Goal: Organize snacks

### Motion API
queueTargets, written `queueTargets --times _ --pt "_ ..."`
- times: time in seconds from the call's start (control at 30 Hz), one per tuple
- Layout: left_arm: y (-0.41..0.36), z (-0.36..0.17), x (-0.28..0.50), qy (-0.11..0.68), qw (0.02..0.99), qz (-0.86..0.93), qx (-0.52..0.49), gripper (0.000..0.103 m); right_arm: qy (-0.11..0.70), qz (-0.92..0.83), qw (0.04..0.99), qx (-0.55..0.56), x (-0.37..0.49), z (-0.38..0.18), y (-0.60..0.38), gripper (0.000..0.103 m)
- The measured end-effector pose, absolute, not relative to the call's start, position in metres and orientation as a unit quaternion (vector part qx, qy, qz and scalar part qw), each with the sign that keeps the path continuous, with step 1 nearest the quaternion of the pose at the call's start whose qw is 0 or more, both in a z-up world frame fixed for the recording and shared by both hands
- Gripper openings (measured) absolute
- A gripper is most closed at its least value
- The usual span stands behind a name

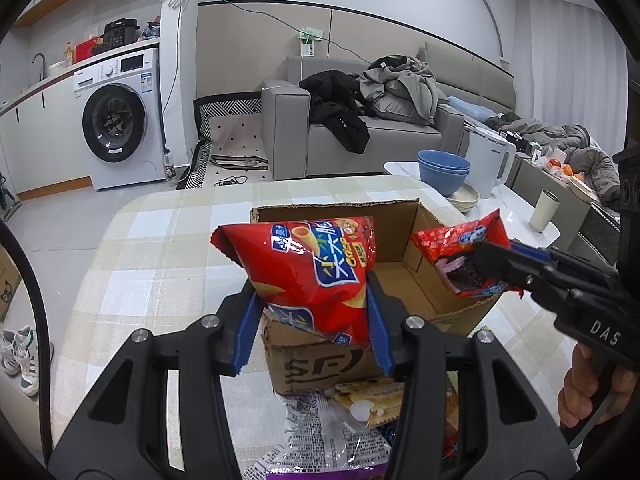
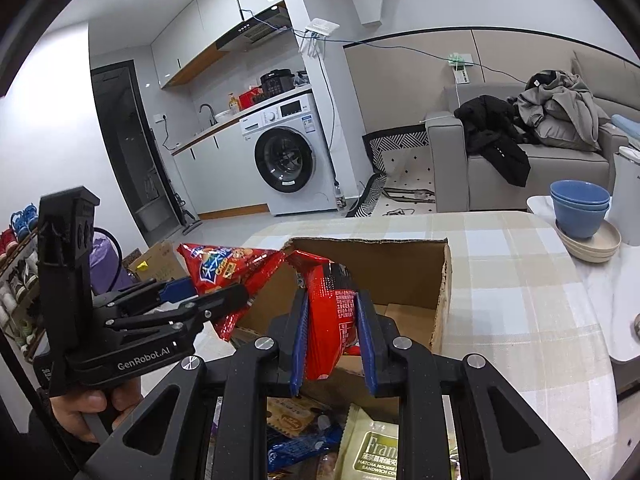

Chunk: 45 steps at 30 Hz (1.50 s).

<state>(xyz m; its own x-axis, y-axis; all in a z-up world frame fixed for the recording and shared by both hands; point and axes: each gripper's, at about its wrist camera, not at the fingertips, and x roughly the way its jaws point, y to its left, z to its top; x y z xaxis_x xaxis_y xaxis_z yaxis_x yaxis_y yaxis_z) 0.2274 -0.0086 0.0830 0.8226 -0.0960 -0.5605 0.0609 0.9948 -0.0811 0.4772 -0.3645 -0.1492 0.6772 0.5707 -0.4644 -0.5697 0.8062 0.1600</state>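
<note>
Holding a snack in each gripper, the person has both packets poised over the open cardboard box point(image 1: 404, 276) on the checked bench point(image 1: 160, 248). The left gripper point(image 1: 314, 334) has its blue fingers point(image 1: 248, 332) pinching the lower end of the red crisp bag point(image 1: 308, 268), which hangs above the box's near left corner. The right gripper point(image 2: 334, 344) pinches the small red packet point(image 2: 332, 312) between its fingers point(image 2: 366, 344), above the box's right side.

Judging by what shows, the sorting looks barely begun: the visible box floor is bare cardboard, and neither packet has been let go. Several snacks wait on the bench just near of the box, among them a matcha sandwich cookie pack point(image 2: 372, 448), a blue wrapper point(image 2: 296, 448) and a biscuit pack point(image 1: 372, 396).

The box's torn far rim and upright right wall frame a wide opening with room for both packets. The two grippers sit close together, so lowering both at once could crowd them. The stacked blue bowls point(image 1: 442, 172) stand well apart on the far right.
</note>
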Motion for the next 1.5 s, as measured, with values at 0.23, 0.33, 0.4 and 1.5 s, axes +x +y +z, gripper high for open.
queueTargets --times 0.23,0.33,0.4,1.5 --pt "-0.014 0.082 0.247 0.294 0.955 -0.044 -0.017 0.044 0.264 0.306 0.915 0.002 0.489 -0.156 -0.366 0.022" --pt "-0.017 0.081 0.253 0.296 0.954 -0.043 -0.007 0.044 0.268 0.305 0.914 0.001 0.49 -0.158 -0.364 0.022" --pt "-0.018 0.082 0.257 0.297 0.954 -0.043 -0.003 0.044 0.269 0.305 0.913 0.0 0.491 -0.158 -0.363 0.022" --pt "0.025 0.058 0.155 0.314 0.947 -0.034 -0.053 0.102 0.272 0.258 0.927 -0.007 0.43 -0.164 -0.407 0.103"
